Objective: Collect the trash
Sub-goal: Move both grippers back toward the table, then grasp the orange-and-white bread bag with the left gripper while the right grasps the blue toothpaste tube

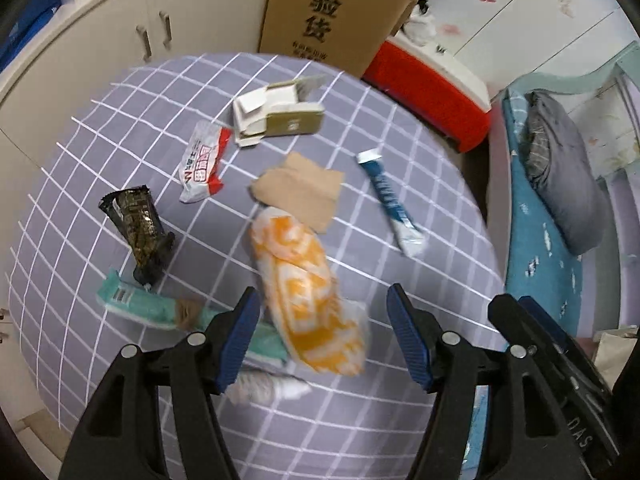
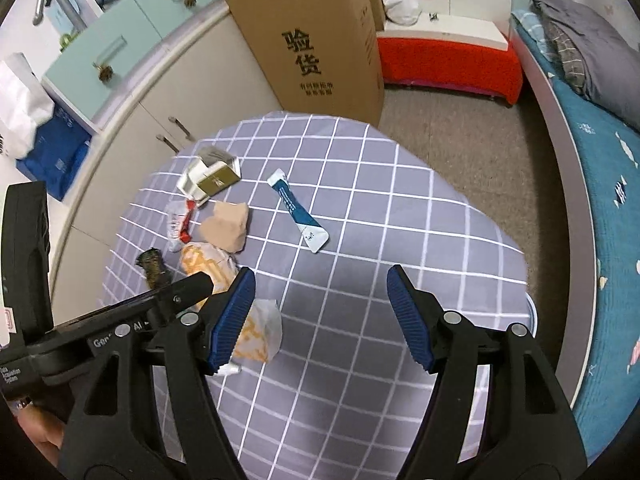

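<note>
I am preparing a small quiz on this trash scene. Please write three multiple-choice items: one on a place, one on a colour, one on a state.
1. Where does the blue and white sachet lie relative to the brown paper piece in the right wrist view?
A. to its right, apart from it
B. under it
C. inside the cardboard box

2. What colour is the low box beside the tall cardboard box?
A. green
B. red with a white top
C. black

3. How does the left gripper stand?
A. shut on the sachet
B. shut on the brown paper
C. jaws apart, above the orange and white wrapper

Key: 1 A, bare tablecloth shows between them; 2 B, its sides are red; 3 C, a gap shows between pads and wrapper.
</note>
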The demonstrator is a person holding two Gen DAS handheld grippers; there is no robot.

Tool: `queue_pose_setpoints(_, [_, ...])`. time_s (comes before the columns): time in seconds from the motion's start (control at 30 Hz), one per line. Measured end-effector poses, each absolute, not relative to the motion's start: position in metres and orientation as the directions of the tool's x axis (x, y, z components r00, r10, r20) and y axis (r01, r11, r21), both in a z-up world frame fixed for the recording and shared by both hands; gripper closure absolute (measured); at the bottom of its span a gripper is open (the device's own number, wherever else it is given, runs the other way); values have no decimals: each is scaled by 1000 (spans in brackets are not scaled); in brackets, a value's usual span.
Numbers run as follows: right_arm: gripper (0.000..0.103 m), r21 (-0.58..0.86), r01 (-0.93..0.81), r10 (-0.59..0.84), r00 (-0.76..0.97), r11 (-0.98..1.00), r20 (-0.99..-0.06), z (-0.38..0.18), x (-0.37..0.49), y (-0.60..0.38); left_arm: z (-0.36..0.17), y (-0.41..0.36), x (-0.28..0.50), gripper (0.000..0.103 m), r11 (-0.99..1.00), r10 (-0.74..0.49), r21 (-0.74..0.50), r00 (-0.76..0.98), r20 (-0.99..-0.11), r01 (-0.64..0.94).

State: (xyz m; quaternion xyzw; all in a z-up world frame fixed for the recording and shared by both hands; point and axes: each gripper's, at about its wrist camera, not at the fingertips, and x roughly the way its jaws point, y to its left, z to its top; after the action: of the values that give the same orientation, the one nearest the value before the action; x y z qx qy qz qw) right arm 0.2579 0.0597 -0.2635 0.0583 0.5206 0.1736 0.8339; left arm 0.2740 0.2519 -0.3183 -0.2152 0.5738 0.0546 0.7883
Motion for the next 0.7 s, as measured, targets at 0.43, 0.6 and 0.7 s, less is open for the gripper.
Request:
queue_pose_setpoints(0.43, [35,219,-266,307,360,939,-881,-315,309,101,-346,272,296,70,931,-119,-219,323,-939,-291])
queue_pose_setpoints(0.6, [36,206,-286,303,356,936,-884,-327,319,109,-326,288,294,71,925,-85,-214,377,-922,-315])
queue_pose_setpoints(0.7, [42,192,-306,299,357,933,-885,-332,323,115,-315,295,292,71,925,-66,-205,395,-916,-319])
